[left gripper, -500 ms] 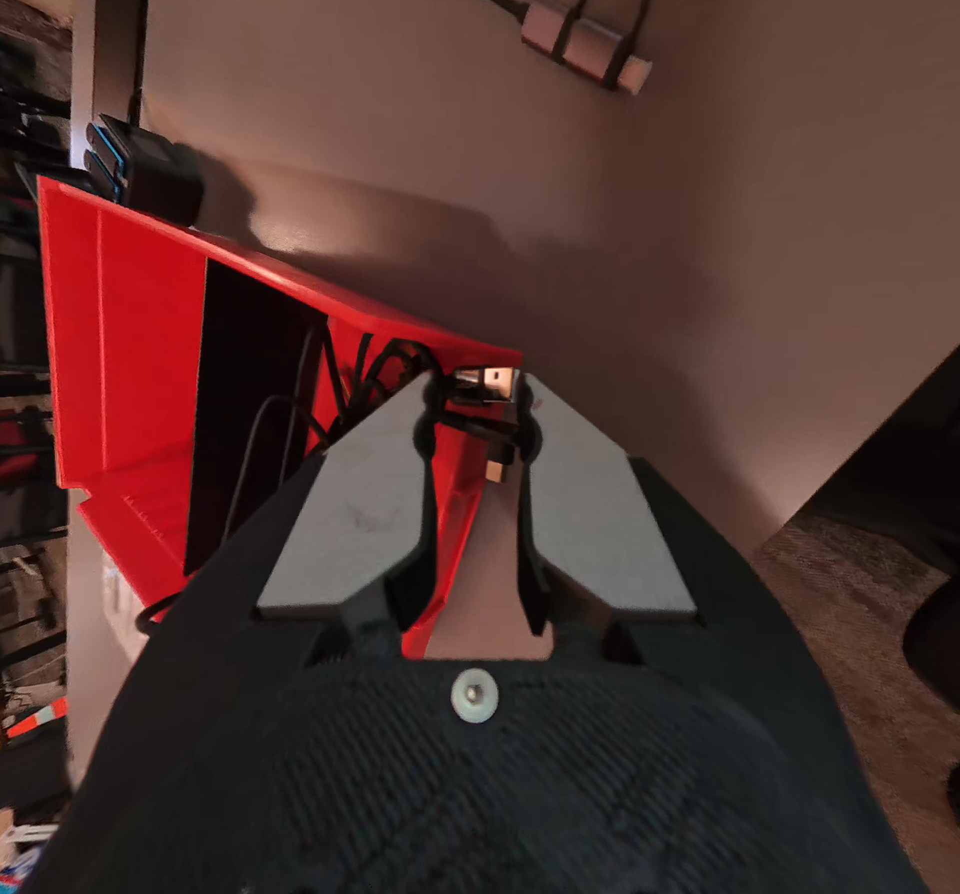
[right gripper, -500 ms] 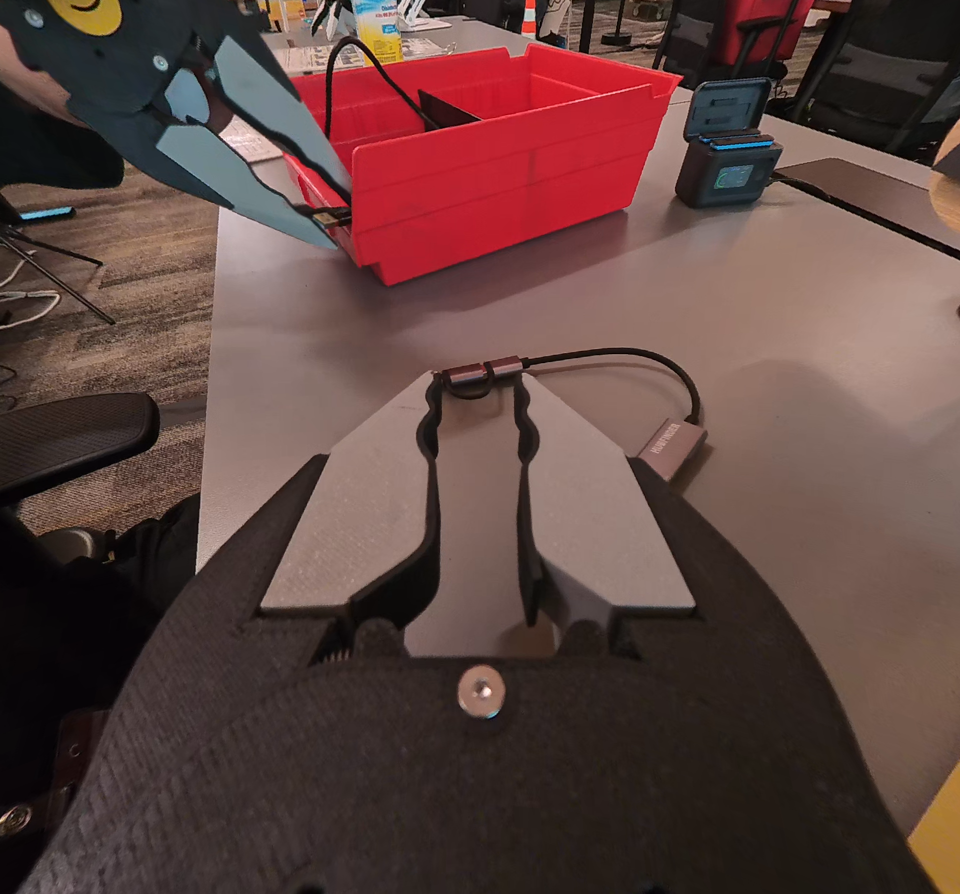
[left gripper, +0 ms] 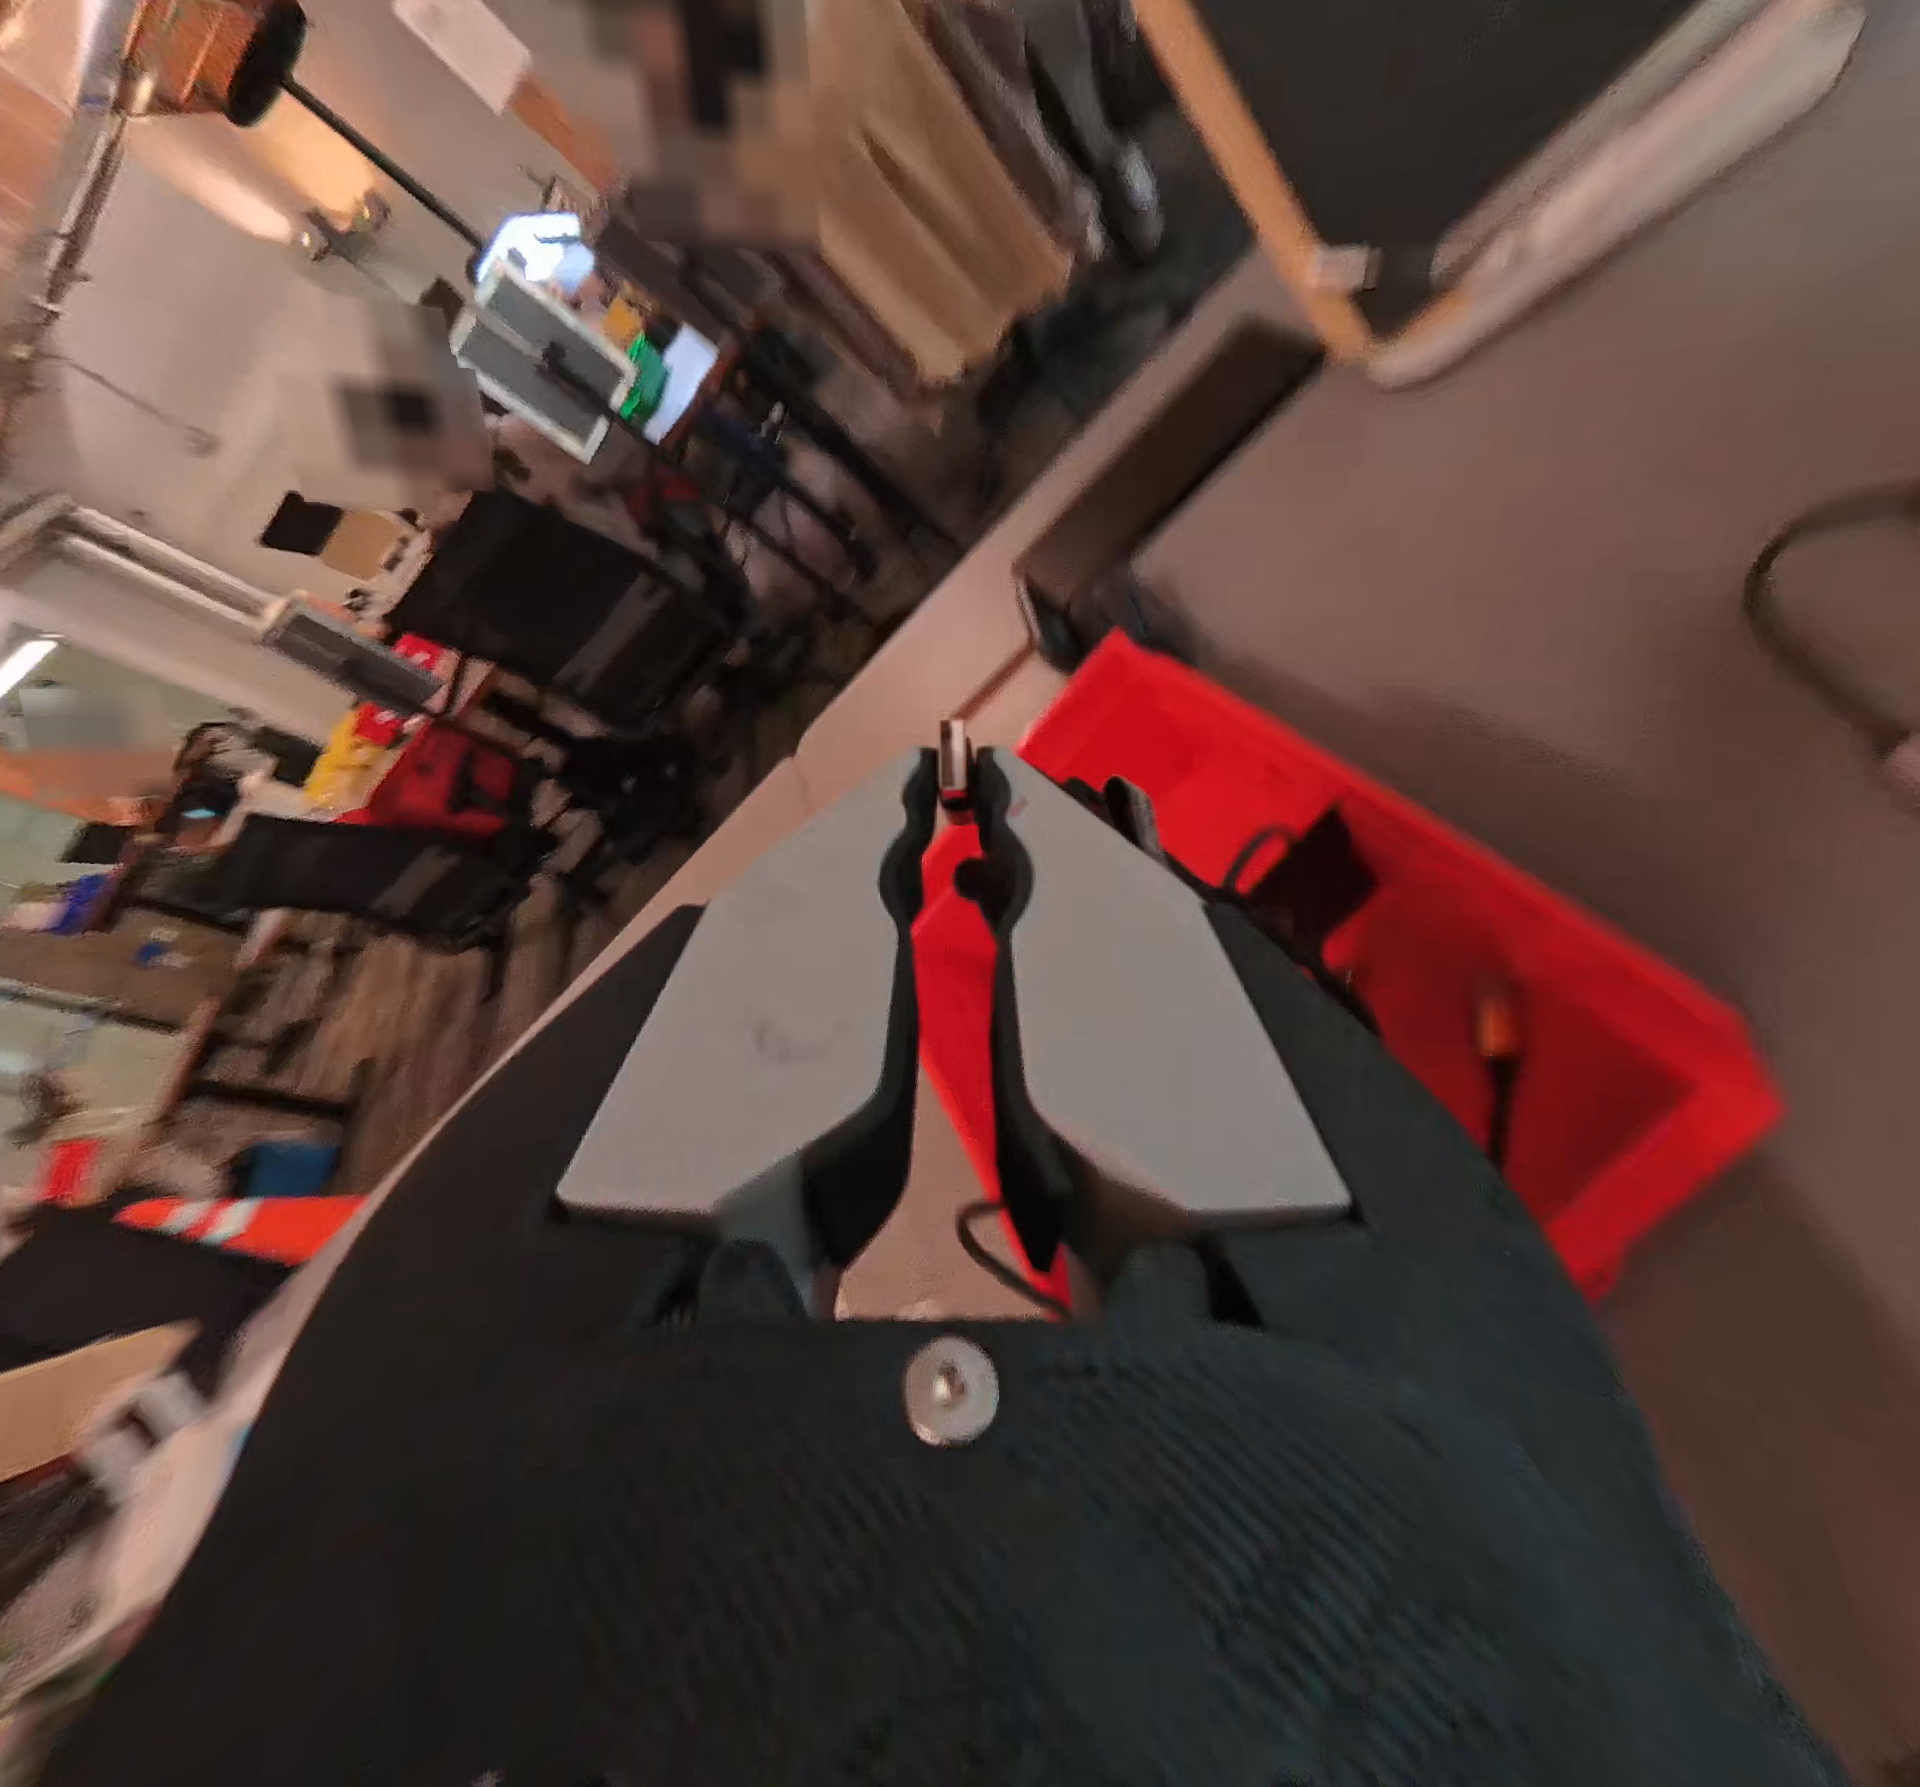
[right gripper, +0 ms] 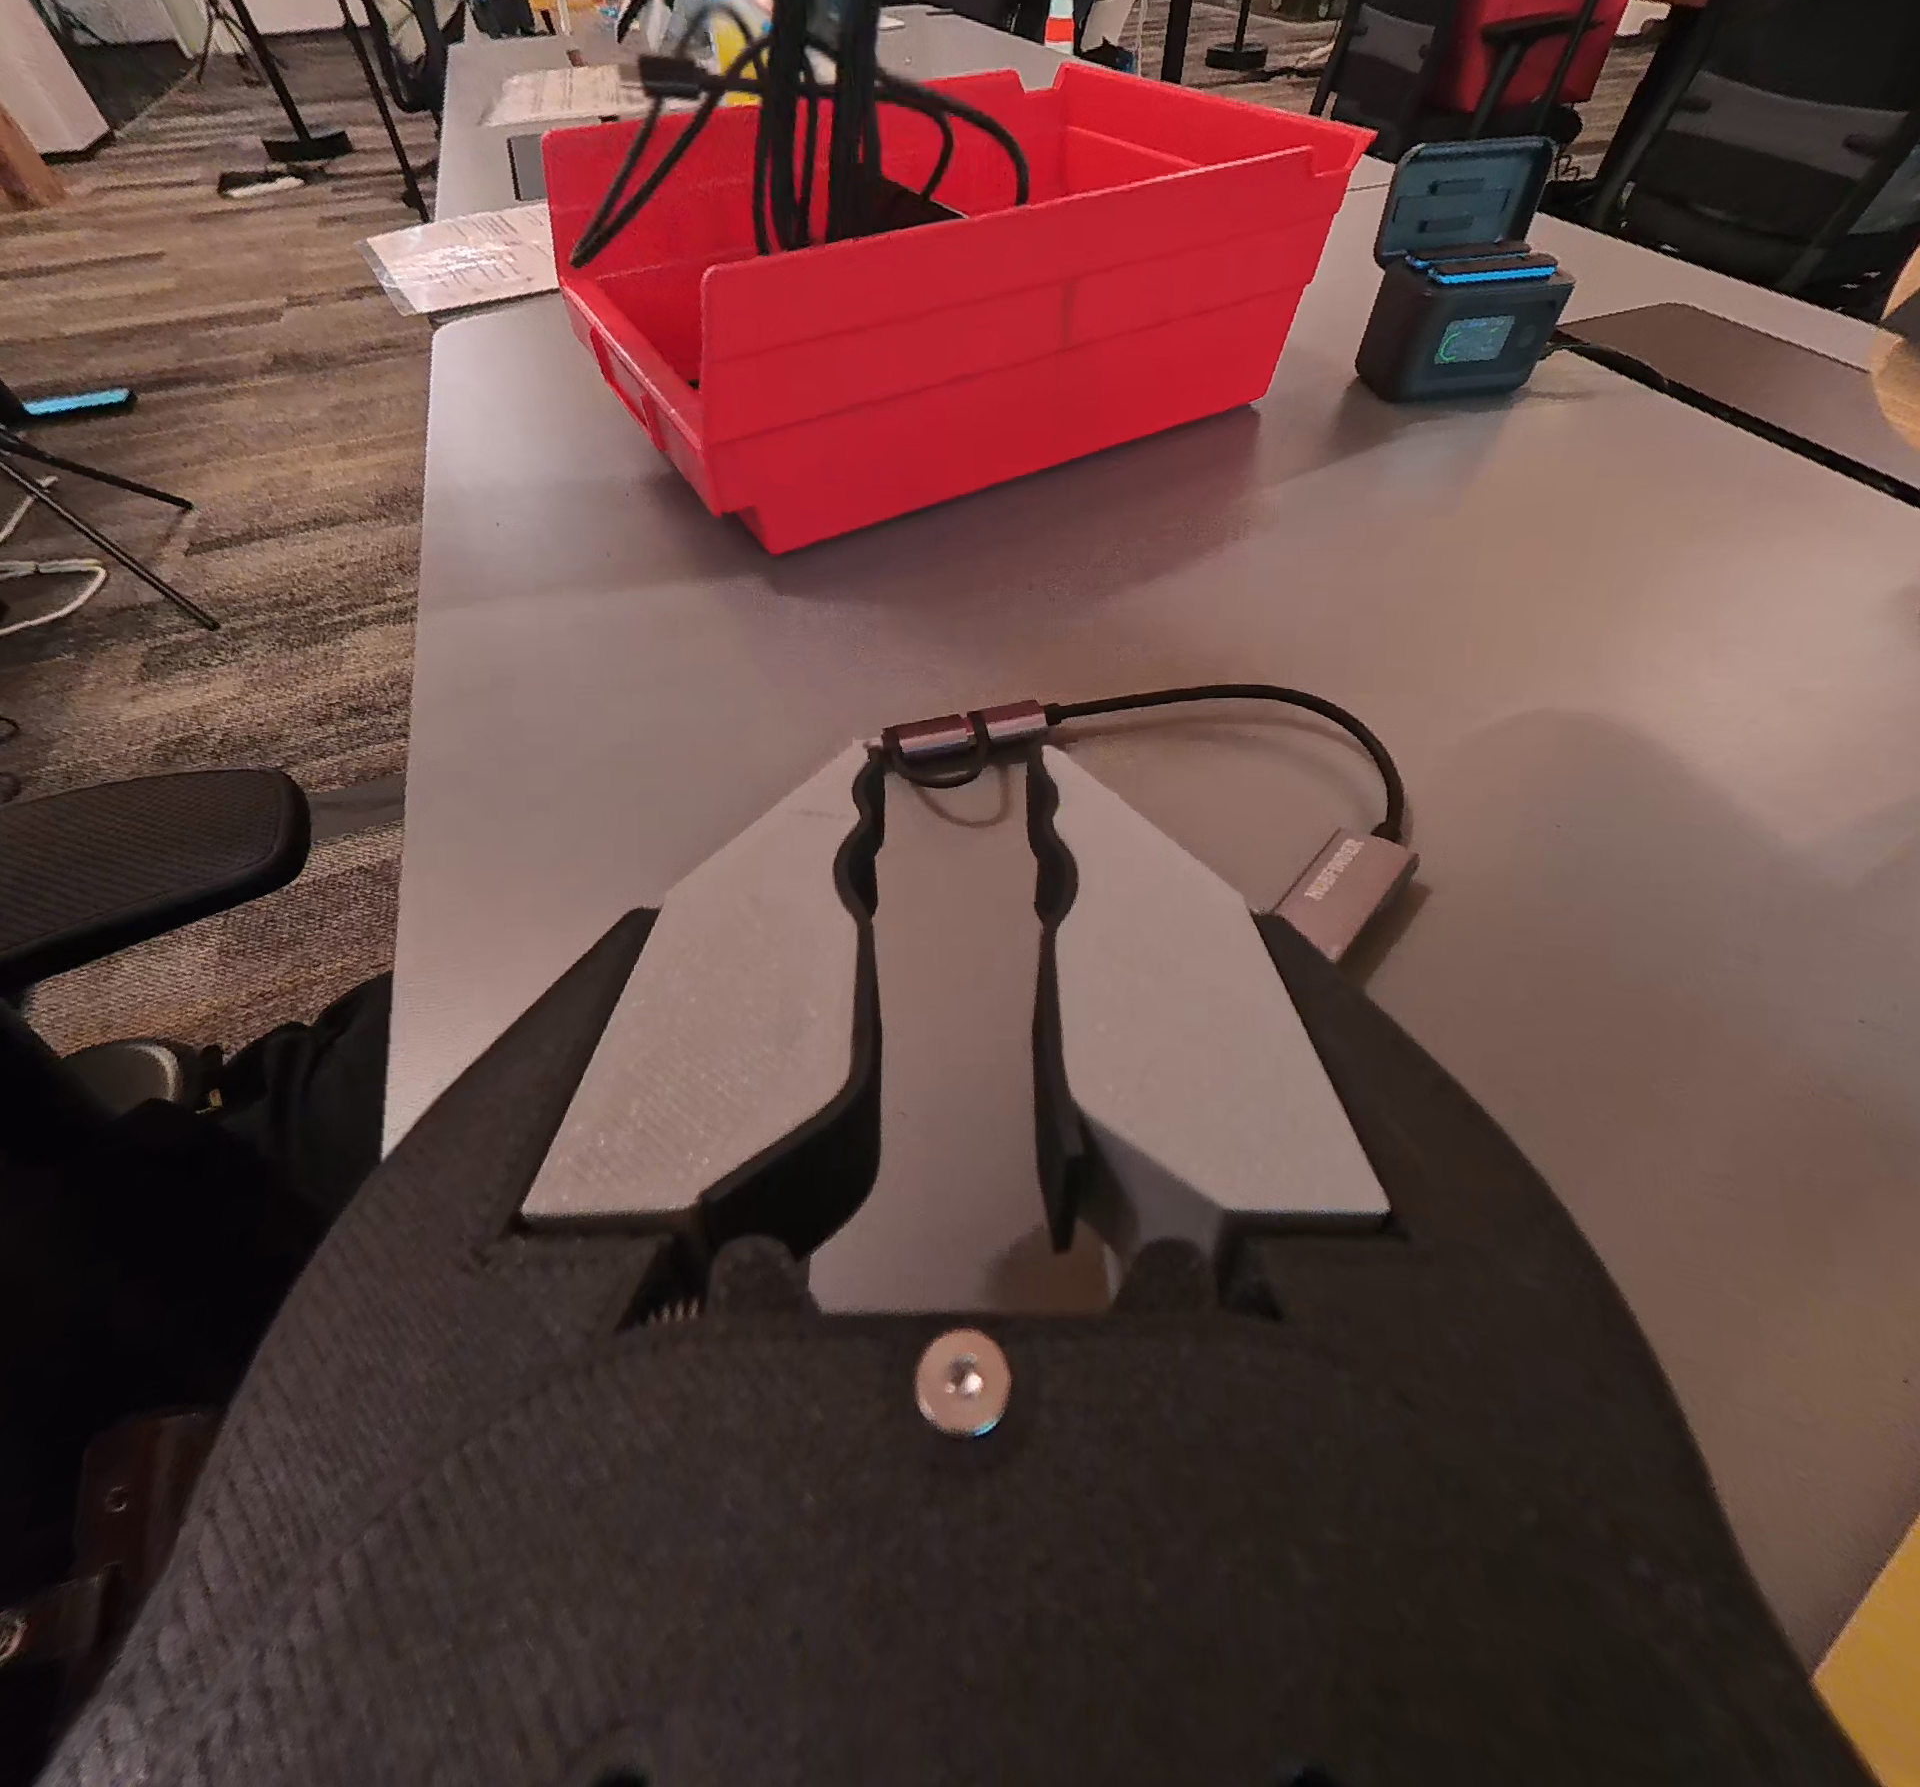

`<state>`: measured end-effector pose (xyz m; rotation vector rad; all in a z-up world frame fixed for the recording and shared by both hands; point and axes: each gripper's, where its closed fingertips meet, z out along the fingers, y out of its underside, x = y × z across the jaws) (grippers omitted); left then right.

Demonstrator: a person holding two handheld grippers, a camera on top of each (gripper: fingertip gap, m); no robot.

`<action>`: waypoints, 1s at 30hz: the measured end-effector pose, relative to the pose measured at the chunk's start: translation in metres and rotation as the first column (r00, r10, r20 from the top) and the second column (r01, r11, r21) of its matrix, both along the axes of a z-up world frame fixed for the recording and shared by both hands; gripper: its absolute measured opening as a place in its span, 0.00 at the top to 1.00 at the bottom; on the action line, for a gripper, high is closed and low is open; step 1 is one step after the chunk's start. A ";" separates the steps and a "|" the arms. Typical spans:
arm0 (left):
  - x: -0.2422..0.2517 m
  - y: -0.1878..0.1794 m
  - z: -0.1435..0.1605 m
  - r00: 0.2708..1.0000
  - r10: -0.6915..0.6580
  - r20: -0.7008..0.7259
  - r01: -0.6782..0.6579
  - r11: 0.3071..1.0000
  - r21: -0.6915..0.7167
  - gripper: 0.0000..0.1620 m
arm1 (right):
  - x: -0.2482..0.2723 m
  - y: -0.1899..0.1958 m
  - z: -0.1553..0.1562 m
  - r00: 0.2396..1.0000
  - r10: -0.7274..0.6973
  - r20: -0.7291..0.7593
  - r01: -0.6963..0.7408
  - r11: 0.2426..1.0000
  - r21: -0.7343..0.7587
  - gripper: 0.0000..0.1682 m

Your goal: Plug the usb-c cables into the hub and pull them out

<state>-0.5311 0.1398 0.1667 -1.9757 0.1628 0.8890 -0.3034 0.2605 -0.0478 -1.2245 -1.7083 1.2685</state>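
My left gripper (left gripper: 954,781) is shut on the metal plug of a black usb-c cable (left gripper: 952,761), which sticks out past its tips above the red bin (left gripper: 1195,729); this view is blurred. In the right wrist view a bundle of black cables (right gripper: 821,106) rises from the red bin (right gripper: 987,387) out of the top of the frame. My right gripper (right gripper: 956,781) is open and low over the grey table (right gripper: 1351,594). The hub's own capped plug (right gripper: 966,735) lies just past its fingertips, and its short lead curves right to the grey hub (right gripper: 1351,890).
A black charger case with an open lid (right gripper: 1465,324) stands right of the bin. A paper sheet (right gripper: 457,257) lies at the table's far left corner. A chair armrest (right gripper: 135,844) sits off the left edge. More cables (left gripper: 1278,854) lie in the bin. The tips of one gripper are about 35 cm away from the tips of the other. The left gripper is farther from the grey hub (right gripper: 1351,890), some 40 cm, than the right, some 10 cm.
My left gripper has risen and swung away from the bin's edge with the plug, drawing the cable bundle upward; its jaws have narrowed. The right gripper has hardly moved.
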 end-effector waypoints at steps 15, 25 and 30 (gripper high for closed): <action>0.019 0.030 0.030 0.997 -0.078 0.023 0.077 0.996 0.045 0.97 | 0.000 -0.001 -0.001 1.000 0.003 0.001 -0.003 1.000 0.005 0.86; 0.135 0.097 0.038 0.912 -0.405 0.067 0.389 0.905 0.170 0.97 | 0.008 0.002 0.029 0.990 0.007 -0.144 -0.007 1.000 0.002 0.83; 0.186 0.152 -0.043 0.841 -0.505 0.192 0.501 0.862 0.074 0.97 | 0.012 0.013 0.030 0.987 -0.036 -0.155 0.037 0.999 0.004 0.83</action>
